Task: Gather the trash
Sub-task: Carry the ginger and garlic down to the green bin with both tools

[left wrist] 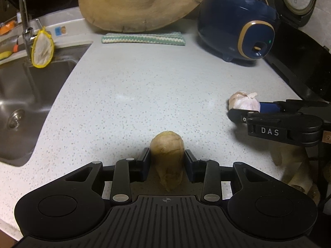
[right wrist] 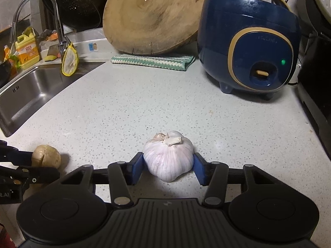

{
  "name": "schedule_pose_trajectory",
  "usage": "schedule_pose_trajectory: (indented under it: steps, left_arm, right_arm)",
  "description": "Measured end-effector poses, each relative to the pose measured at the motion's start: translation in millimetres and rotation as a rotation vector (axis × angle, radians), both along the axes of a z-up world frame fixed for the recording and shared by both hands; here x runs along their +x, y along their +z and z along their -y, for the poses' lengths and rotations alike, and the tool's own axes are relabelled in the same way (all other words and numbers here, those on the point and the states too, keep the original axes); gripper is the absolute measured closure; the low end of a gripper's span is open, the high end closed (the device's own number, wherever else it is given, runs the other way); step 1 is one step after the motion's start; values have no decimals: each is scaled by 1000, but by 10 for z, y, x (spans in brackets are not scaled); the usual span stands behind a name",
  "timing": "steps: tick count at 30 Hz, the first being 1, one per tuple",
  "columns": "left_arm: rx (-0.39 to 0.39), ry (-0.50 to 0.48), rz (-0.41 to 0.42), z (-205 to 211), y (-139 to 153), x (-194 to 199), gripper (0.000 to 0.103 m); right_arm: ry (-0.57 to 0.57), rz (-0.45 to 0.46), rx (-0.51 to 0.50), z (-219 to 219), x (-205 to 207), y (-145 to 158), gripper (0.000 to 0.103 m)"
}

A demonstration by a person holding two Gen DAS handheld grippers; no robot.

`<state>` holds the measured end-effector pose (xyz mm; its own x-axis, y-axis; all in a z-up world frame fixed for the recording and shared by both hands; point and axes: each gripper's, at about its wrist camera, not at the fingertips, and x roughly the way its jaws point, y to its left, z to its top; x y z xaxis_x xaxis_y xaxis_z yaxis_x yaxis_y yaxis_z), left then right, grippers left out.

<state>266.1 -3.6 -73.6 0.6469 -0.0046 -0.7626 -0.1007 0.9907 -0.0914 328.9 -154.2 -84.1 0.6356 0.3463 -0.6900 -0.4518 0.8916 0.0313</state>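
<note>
A pale speckled stone counter (right wrist: 128, 107) runs back to a round wooden board (right wrist: 153, 18) leaning at the wall, a folded striped cloth (right wrist: 153, 61) before it and a blue cooker (right wrist: 248, 47) to the right. A steel sink (right wrist: 26, 95) cuts the counter's left edge; the middle stretch lies bare. The left gripper (left wrist: 167, 161) straddles a tan ginger piece (left wrist: 167, 155), left pad touching, a sliver of gap on the right. The right gripper (right wrist: 168, 165) pinches a garlic bulb (right wrist: 168, 157), both pads on its sides.
</note>
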Motion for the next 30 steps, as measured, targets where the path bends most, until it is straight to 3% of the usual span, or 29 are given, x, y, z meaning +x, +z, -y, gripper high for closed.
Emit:
schedule_pose_trajectory:
  steps: [6,11,19,24,28,30]
  left_arm:
    - [-65,-28,16,-143,5,-70,64]
    - [-105,-1,113,-604,251,-427,64]
    - [-28,119,224,-1625,682,-1364,64]
    - [-28,111,160,-2017,523,-1952,64]
    - [-132,-1,48,-2104,108,-2246,64]
    - [-208,-60,-36,-2017,-261,-2310,64]
  right_arm:
    - [-12,25,33,32,-226,239,52]
    - [8,67,46,-24,-560,539,52]
    - [68,105,63,-426,-1301,862,53]
    - [150,70,32,-779,-1841,809,53]
    - [196,-21,-7,-1029,-2203,572,53]
    - [208,-72,-32,-1123,-2340,379,52]
